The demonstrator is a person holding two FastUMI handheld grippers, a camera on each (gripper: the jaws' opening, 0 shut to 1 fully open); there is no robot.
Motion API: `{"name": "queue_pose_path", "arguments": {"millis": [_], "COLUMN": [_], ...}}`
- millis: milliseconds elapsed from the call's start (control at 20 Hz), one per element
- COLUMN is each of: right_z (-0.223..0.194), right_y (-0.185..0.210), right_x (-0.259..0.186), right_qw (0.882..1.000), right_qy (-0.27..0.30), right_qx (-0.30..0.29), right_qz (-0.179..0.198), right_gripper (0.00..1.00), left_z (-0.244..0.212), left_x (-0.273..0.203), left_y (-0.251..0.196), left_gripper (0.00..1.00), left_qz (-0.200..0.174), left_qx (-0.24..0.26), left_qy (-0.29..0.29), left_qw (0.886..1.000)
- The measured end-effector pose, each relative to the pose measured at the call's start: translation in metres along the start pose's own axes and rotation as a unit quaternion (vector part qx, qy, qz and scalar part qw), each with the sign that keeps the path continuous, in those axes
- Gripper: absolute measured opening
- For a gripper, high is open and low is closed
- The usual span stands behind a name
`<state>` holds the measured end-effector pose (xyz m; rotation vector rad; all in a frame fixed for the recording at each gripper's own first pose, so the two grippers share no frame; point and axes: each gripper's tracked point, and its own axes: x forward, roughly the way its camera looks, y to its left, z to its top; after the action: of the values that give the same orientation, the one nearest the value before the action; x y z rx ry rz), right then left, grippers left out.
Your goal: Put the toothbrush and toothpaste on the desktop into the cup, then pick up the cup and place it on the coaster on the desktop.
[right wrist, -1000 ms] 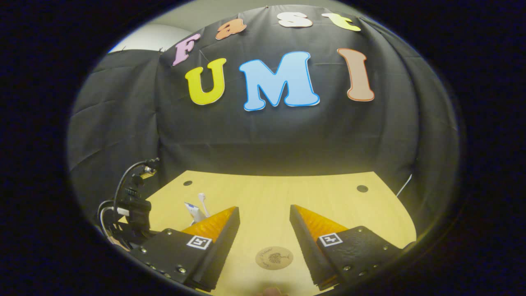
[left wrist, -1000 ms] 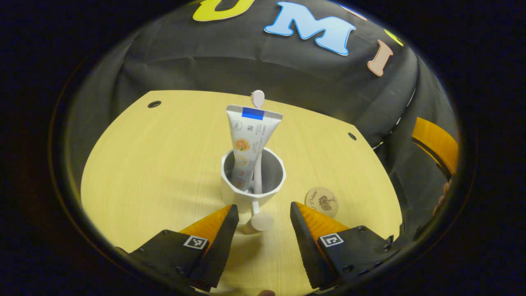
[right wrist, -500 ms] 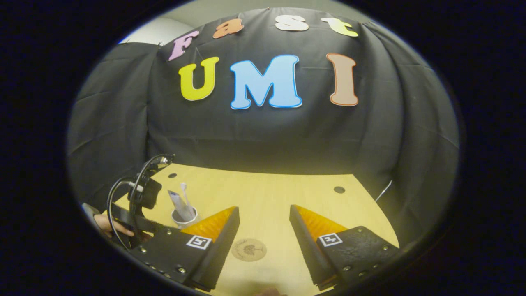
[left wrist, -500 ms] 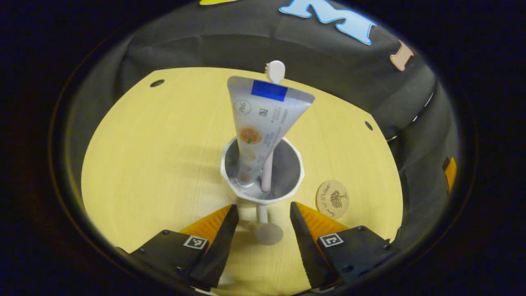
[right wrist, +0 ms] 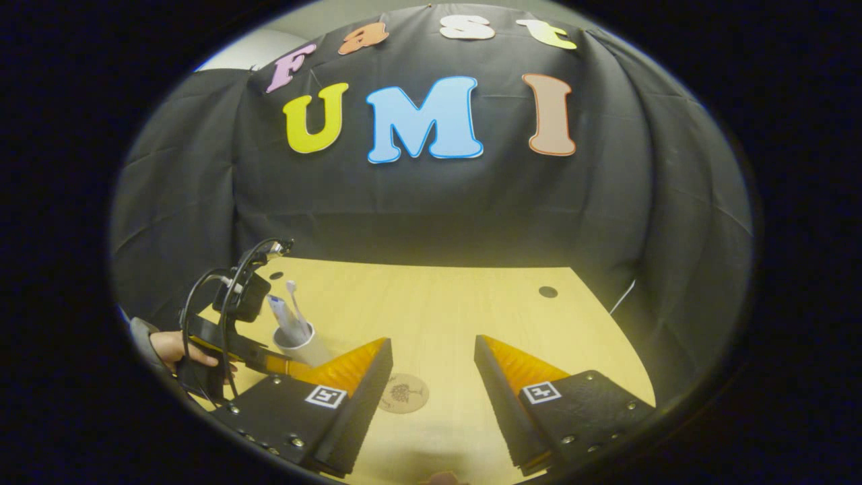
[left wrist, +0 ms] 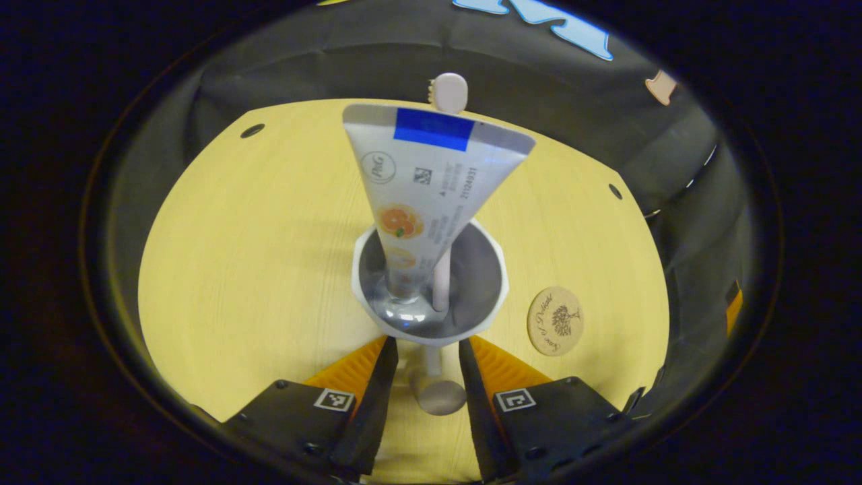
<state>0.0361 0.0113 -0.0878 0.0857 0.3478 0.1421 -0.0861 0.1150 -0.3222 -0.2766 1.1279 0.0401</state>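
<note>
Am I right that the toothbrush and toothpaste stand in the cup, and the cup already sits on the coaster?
Not quite. The toothbrush and toothpaste stand in the cup, but the left gripper view shows the coaster bare, beside the cup.

Warm, yellowish light fell from above onto the desktop, which was bright at the centre and dimmed toward the edges. Soft shadows spread left of the cup. Fisheye distortion curved the desktop's edges. The booth wall stayed dim; focus was sharp, without notable glare.
</note>
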Motion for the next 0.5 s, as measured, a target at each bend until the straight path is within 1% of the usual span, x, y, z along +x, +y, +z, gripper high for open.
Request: {"name": "queue_pose_path", "arguments": {"millis": [50, 100, 150, 200, 300, 400, 450, 500], "right_z": [-0.0010, -0.0008, -0.0022, -0.0022, -0.0048, -0.0074, -0.0079, -0.0071], "right_y": [-0.0021, -0.0035, -0.0050, -0.0054, -0.0066, -0.0067, -0.0062, -0.0061], "right_x": [-0.0008, -0.0003, 0.0001, -0.0007, 0.0008, 0.0024, 0.0023, 0.0020], "right_qw": [1.000, 1.000, 1.000, 1.000, 1.000, 1.000, 1.000, 1.000], "right_qy": [0.001, 0.002, 0.003, 0.004, 0.008, 0.012, 0.013, 0.012], "right_qx": [0.000, 0.001, 0.002, 0.004, 0.007, 0.008, 0.008, 0.007], "right_qz": [-0.002, -0.004, -0.006, -0.006, -0.007, -0.007, -0.007, -0.007], "right_gripper": [0.80, 0.80, 0.80, 0.80, 0.80, 0.80, 0.80, 0.80], "left_z": [-0.0012, -0.0036, -0.0015, 0.0003, -0.0028, -0.0006, -0.0005, -0.0017], "left_x": [0.0001, -0.0004, -0.0001, -0.0008, -0.0004, 0.0006, 0.0007, 0.0001], "left_y": [0.0023, 0.0029, 0.0009, 0.0033, 0.0060, 0.0070, 0.0071, 0.0073], "left_gripper": [0.51, 0.55, 0.50, 0.44, 0.41, 0.37, 0.34, 0.34], "left_qz": [0.006, 0.006, 0.005, 0.015, 0.030, 0.036, 0.036, 0.039], "left_qx": [0.003, 0.002, 0.004, 0.008, 0.020, 0.024, 0.026, 0.029], "left_qy": [0.002, 0.006, 0.007, 0.009, 0.011, 0.008, 0.008, 0.009], "left_qw": [1.000, 1.000, 1.000, 1.000, 0.999, 0.999, 0.999, 0.999]}}
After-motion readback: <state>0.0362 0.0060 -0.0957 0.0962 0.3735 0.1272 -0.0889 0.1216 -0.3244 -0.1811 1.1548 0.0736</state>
